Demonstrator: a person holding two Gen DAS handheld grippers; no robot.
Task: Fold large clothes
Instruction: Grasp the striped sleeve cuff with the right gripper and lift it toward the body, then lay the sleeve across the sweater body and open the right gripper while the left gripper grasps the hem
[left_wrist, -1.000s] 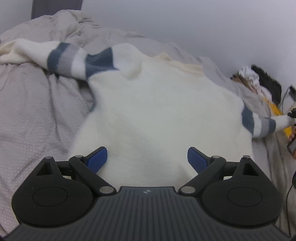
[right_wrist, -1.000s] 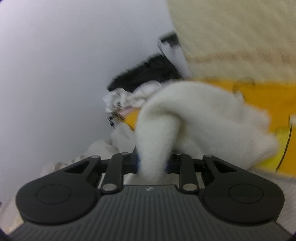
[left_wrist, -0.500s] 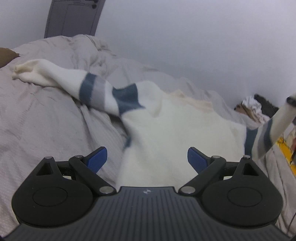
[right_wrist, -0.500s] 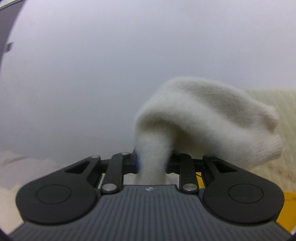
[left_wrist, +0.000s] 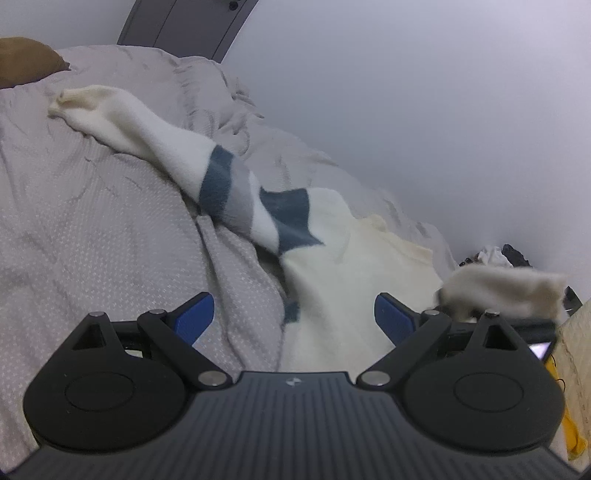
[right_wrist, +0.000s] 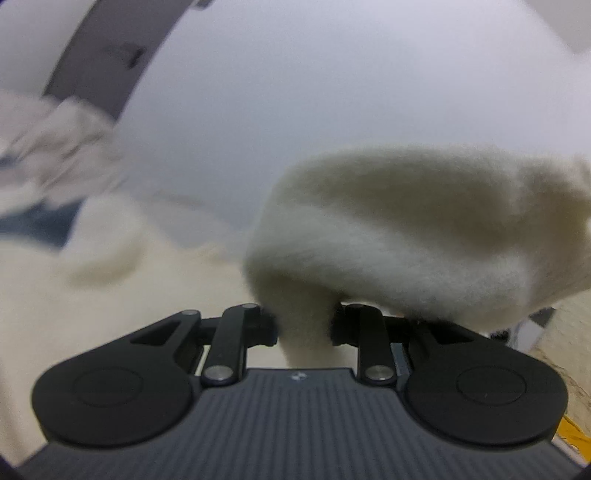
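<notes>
Sprawling across the grey bedding (left_wrist: 92, 221), the cream sweater (left_wrist: 351, 266) looks soft, light and floppy; the left gripper (left_wrist: 293, 317) hovers wide open and empty, while the right gripper (right_wrist: 304, 326) pinches its right cuff (right_wrist: 424, 236) — best held there.

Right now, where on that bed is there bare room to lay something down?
The grey dotted bedspread lies bare left of the cream sweater, below its striped outstretched sleeve. It is crowded at the far right, by the heap of clothes.
</notes>
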